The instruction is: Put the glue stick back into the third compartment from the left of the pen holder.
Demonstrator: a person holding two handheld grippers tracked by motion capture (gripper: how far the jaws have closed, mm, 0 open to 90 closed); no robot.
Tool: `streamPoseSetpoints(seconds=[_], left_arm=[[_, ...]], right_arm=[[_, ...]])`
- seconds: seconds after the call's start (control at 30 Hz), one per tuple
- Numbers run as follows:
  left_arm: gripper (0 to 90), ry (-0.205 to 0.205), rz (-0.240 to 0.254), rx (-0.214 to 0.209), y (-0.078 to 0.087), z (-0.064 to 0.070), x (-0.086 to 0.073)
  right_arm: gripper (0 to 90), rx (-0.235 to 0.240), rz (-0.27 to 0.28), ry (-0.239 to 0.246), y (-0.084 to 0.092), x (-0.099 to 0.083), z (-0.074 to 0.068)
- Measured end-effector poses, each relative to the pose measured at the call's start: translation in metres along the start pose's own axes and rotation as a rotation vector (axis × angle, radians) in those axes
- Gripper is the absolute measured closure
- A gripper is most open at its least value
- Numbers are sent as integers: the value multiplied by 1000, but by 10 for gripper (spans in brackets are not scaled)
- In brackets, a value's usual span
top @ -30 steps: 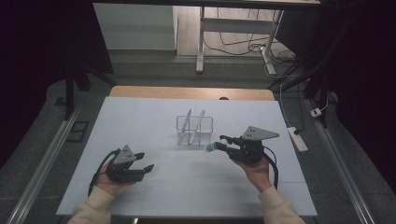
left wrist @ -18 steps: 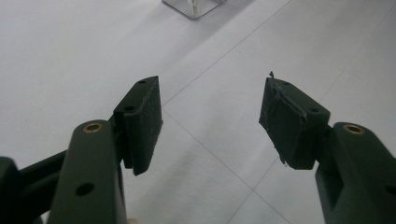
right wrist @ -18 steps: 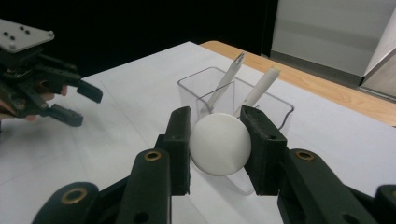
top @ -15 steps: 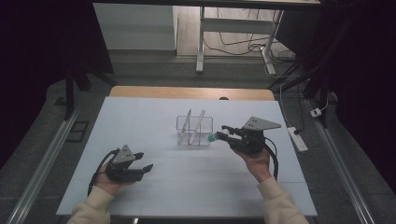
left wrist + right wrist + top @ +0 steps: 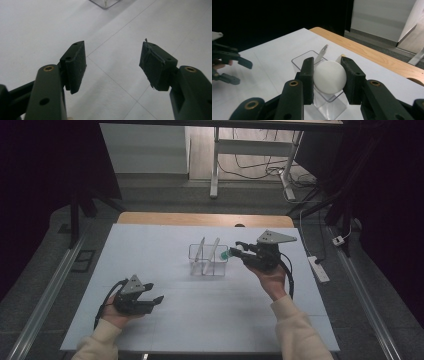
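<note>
My right gripper (image 5: 233, 251) is shut on a small round object (image 5: 329, 77), which looks white in the right gripper view and greenish (image 5: 225, 254) in the high view. It hangs just over the right end of a clear plastic holder (image 5: 193, 254) near the table's middle. Two thin white utensils (image 5: 200, 251) lean upright in the holder (image 5: 299, 60); one utensil (image 5: 323, 52) pokes up behind the round object. My left gripper (image 5: 155, 292) rests low at the table's near left, open, with bare table between its pads (image 5: 78, 65). In the right gripper view the left gripper (image 5: 227, 65) sits at the left edge.
The white table top (image 5: 150, 245) ends in a wooden strip (image 5: 200, 219) at the far side. A power strip (image 5: 319, 268) and cables lie on the floor to the right. A metal rail (image 5: 45, 295) runs along the floor at the left.
My right gripper has risen and moved away from the person toward the clear holder, carrying the round object. The left gripper has stayed where it was.
</note>
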State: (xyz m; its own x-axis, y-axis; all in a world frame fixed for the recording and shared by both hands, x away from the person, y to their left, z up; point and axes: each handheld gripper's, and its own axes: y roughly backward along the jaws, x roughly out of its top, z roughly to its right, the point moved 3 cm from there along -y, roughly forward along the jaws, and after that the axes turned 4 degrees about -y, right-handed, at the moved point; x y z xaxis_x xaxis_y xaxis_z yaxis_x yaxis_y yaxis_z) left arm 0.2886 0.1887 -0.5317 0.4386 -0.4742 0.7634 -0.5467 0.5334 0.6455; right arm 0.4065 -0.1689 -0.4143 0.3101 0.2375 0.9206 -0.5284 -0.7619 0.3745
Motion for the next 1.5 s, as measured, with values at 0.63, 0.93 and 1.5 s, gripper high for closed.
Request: streamPoseSetpoints(seconds=[0.63,0.93,1.5], left_arm=[[375,-8,-10,-3,-1,0,0],[375,-4,-4,-5,-1,-1,0],[372,2,-5,-3,-1,-1,0]], right_arm=[[554,-34,-126,-11,-46,-3,15],[423,-27,-104,9,-42,-8,10],[427,-19,-127,21,-18,-33,8]])
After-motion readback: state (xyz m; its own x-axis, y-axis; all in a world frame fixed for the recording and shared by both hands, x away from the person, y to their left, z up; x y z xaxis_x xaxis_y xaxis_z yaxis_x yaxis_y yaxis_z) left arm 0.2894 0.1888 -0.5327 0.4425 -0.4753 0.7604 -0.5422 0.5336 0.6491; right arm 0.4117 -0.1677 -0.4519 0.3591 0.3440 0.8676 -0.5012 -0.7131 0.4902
